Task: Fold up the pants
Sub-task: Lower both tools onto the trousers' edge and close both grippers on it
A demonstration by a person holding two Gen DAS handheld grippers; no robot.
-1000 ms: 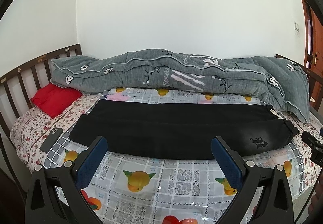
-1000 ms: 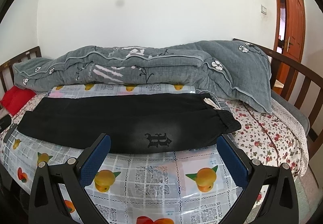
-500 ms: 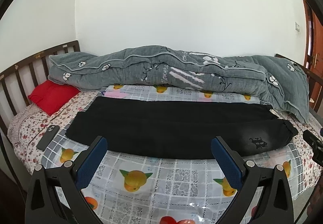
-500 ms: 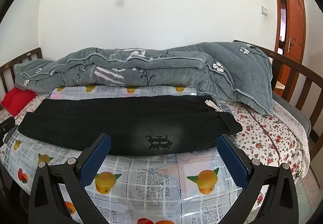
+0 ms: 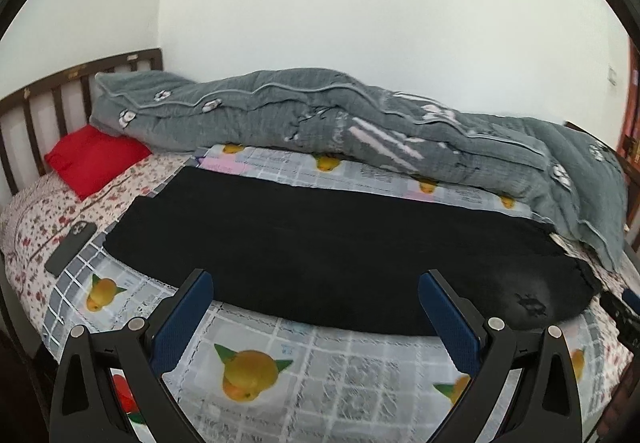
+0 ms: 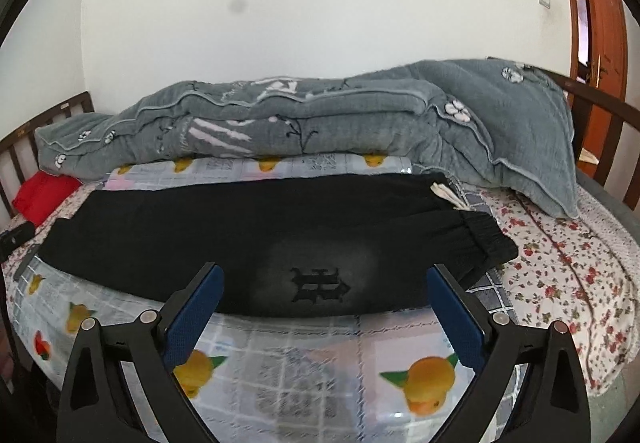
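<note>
Though pants lie flat, only the right view shows drawstrings.

The left gripper and right gripper hang with jaws wide apart above the near strip of fruit-print plastic sheet, which lies bare between them and the near edge of the black pants. At 12 o'clock beyond the pants, a rolled grey quilt runs the bed's whole length, walling off the far side; its right end drapes to just beside the waistband at 2 o'clock. At 10 o'clock a dark phone lies near the leg ends, with a red pillow behind it against the wooden headboard rails. A curved footboard rail bounds 2 o'clock in the right view.
</note>
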